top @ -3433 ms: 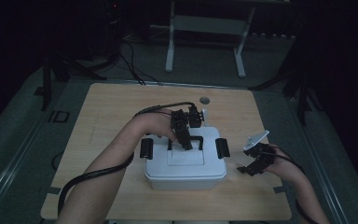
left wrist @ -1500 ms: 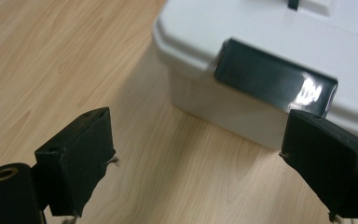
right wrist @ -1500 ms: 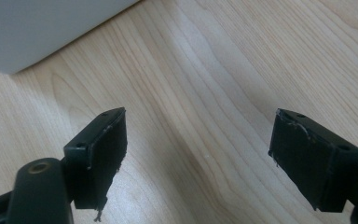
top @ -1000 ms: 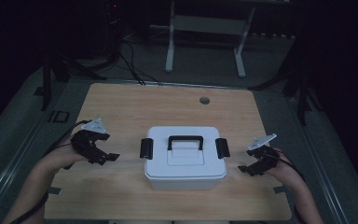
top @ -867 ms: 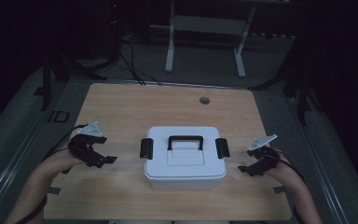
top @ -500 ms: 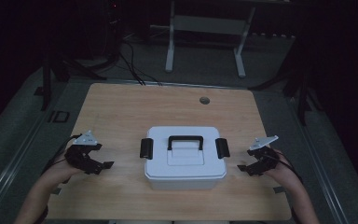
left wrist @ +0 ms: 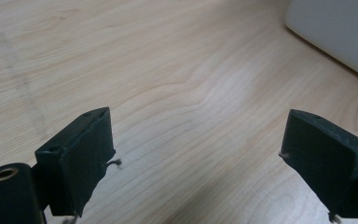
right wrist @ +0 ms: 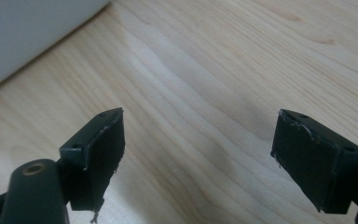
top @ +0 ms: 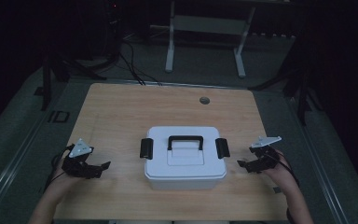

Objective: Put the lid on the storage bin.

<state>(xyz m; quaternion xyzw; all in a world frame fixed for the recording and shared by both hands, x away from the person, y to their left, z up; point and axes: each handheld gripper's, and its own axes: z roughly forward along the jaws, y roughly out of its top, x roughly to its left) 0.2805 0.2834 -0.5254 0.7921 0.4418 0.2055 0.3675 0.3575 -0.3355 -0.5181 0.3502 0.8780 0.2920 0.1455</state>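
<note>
A white plastic box [top: 185,158] with a black carry handle [top: 185,139] and black side latches stands lid-down shut in the middle of the wooden table [top: 121,112]. My left gripper [top: 100,168] rests low over the table well left of the box, open and empty. In the left gripper view its jaws stand wide apart [left wrist: 198,149] over bare wood, with the box's corner [left wrist: 335,32] at top right. My right gripper [top: 243,165] hovers just right of the box, open. Its own view shows the jaws spread [right wrist: 198,144] and the box's wall [right wrist: 23,32] at top left.
A small round grommet [top: 204,100] sits in the table near its far edge. Beyond the table stand a white metal frame [top: 205,28] and cables [top: 130,65] on a dark floor. Bare wood lies on both sides of the box.
My left gripper left the box's handle, swung out to the left and has drawn back toward the table's near edge. The right gripper has barely moved.
</note>
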